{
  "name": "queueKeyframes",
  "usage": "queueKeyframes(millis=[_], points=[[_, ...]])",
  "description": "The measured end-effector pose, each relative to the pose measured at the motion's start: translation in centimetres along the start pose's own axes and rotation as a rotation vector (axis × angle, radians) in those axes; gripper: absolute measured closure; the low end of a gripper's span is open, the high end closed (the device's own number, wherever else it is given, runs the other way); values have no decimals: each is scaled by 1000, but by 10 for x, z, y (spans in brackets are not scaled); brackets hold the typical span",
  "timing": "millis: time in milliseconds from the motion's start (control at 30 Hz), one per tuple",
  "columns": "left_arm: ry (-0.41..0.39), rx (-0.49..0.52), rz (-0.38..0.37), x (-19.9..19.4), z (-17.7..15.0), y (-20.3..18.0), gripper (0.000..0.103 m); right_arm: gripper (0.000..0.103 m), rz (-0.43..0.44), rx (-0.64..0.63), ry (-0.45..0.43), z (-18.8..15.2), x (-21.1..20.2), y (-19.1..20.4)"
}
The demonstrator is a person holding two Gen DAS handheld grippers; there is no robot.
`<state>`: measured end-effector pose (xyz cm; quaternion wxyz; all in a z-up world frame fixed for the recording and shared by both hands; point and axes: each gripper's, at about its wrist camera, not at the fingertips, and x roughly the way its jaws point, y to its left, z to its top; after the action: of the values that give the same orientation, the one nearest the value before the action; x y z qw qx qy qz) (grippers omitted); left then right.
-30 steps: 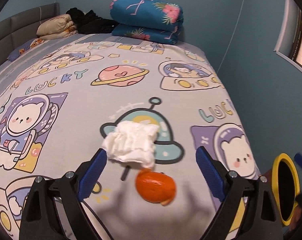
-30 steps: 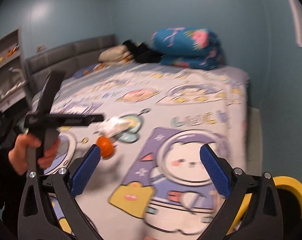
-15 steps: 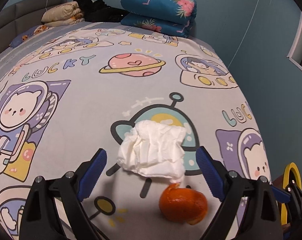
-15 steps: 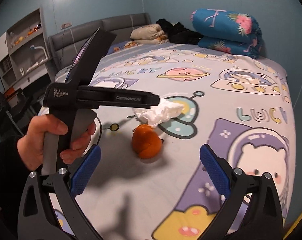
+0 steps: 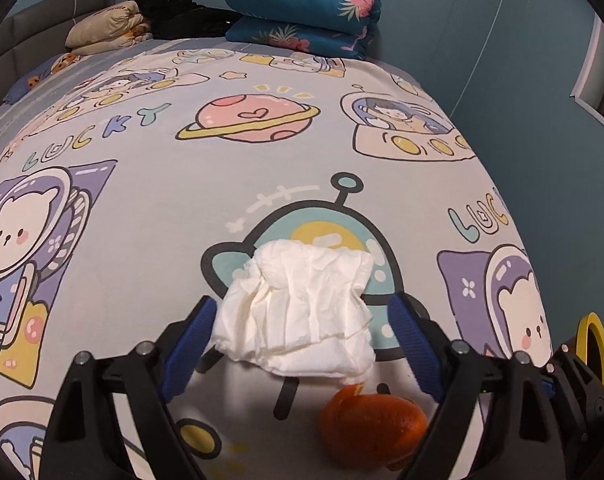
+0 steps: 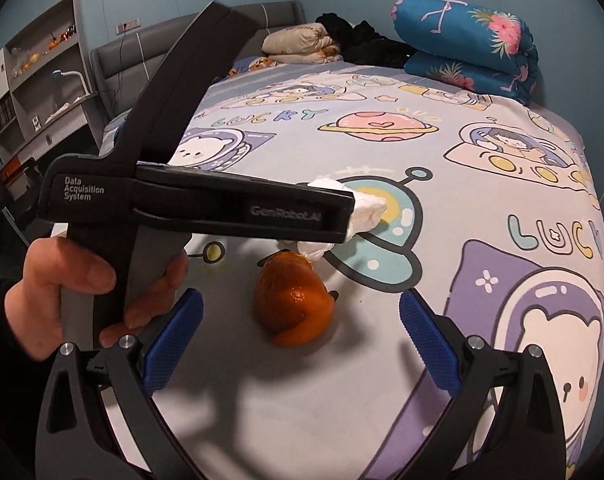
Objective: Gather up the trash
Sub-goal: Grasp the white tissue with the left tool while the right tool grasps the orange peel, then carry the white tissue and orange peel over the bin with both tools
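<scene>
A crumpled white tissue (image 5: 298, 312) lies on the cartoon-print bed sheet (image 5: 222, 200). My left gripper (image 5: 302, 340) is down around it and its jaws are closing. The tissue sits between the blue pads, with a gap still showing on the right side. An orange peel (image 5: 372, 428) lies just nearer than the tissue, below the right pad. In the right wrist view, my right gripper (image 6: 300, 344) stands open just short of the orange peel (image 6: 292, 304). The left tool's black housing (image 6: 222, 208) hides most of the tissue (image 6: 366, 208).
A person's hand (image 6: 70, 280) holds the left tool. A yellow-rimmed bin (image 5: 594, 348) stands off the bed's right edge. Folded blue quilts (image 5: 302, 8), a pillow (image 5: 102, 32) and dark clothes lie at the bed's far end. Shelves (image 6: 34, 80) stand at the left.
The left gripper came down and forward over the tissue, and its jaws narrowed. The right gripper swung in and sank towards the orange peel, which now sits nearer between its fingers.
</scene>
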<state>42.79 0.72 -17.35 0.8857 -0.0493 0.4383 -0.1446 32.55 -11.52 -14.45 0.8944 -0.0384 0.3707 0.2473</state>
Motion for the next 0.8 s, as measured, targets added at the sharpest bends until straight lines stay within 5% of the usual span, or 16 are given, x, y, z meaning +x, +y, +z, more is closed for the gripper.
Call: queueKeyframes(millis=[133, 233, 400, 500, 800], points=[[12, -13, 1, 6, 2, 4, 34, 15, -10, -14, 31, -1, 11, 3], [28, -15, 17, 12, 3, 6, 52, 25, -14, -21, 63, -1, 20, 5], [25, -29, 20, 13, 4, 12, 71, 55, -28, -33, 103, -1, 30, 9], [13, -40, 14, 10, 5, 14, 80, 60, -39, -46, 101, -2, 28, 12], [-35, -67, -15, -7, 5, 16, 83, 63, -68, -47, 102, -4, 12, 15]])
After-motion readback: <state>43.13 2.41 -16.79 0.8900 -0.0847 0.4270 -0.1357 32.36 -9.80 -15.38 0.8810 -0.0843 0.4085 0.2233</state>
